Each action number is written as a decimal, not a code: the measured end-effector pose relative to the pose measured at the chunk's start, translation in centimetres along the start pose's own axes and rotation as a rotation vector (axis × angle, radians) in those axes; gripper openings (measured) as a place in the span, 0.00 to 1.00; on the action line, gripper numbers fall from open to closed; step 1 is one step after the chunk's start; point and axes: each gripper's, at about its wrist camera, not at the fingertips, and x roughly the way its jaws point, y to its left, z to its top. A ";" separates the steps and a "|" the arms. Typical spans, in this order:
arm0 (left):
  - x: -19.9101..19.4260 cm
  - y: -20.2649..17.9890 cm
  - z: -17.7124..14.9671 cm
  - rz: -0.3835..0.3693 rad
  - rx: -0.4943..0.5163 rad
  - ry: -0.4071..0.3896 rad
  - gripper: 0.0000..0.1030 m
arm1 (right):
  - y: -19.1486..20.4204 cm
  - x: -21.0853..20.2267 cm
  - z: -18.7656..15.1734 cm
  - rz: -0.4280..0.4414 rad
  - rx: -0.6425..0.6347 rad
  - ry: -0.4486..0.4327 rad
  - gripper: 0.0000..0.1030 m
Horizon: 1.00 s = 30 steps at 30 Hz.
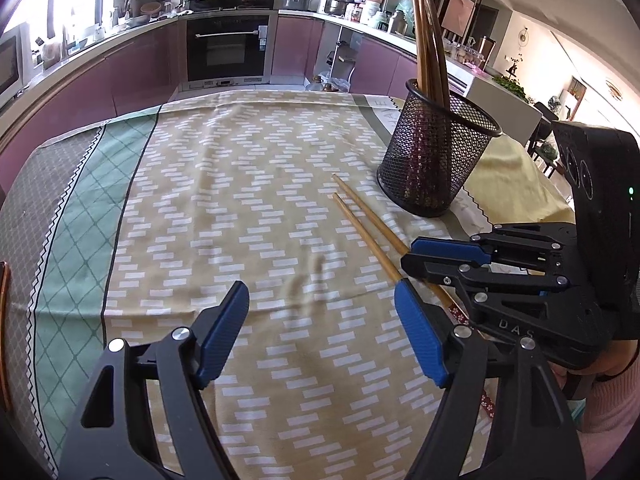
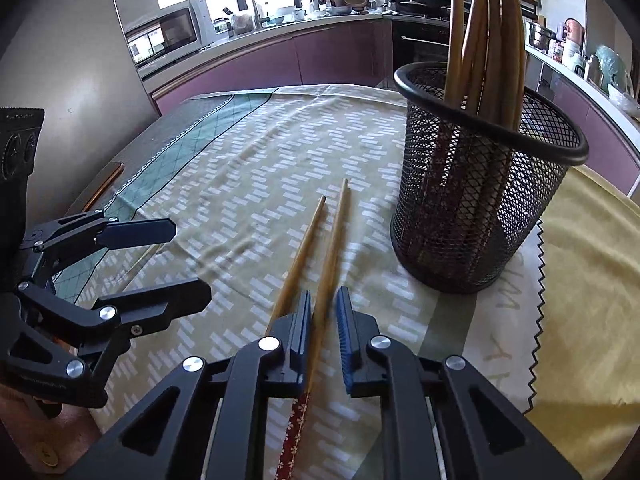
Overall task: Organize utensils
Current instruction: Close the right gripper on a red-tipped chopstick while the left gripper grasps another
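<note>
Chopstick (image 2: 326, 264) btwn R fingers (image 2: 347, 344)

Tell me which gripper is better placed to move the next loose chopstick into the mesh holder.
Right. The right gripper is closed around one of the two loose chopsticks, with the holder just ahead of it. The left gripper hangs open over bare tablecloth, farther from both.

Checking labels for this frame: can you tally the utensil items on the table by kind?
Loose chopsticks on the cloth: 2
Mesh holder: 1
Chopsticks standing in the holder: several, overlapping, exact count cannot be told
Total clearly countable: 3, plus the bundle in the holder
</note>
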 end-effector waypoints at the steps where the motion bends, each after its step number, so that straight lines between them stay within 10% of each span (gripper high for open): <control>1: 0.1 -0.1 0.0 -0.004 0.004 0.003 0.70 | -0.1 0.0 -0.1 0.008 0.011 -0.002 0.07; 20: 3.5 -4.9 0.7 -0.036 0.120 0.081 0.52 | -2.6 -2.6 -2.3 0.062 0.110 -0.025 0.05; 30: 3.9 -5.0 1.0 0.012 0.170 0.087 0.16 | -2.5 -2.3 -2.7 0.058 0.101 -0.017 0.05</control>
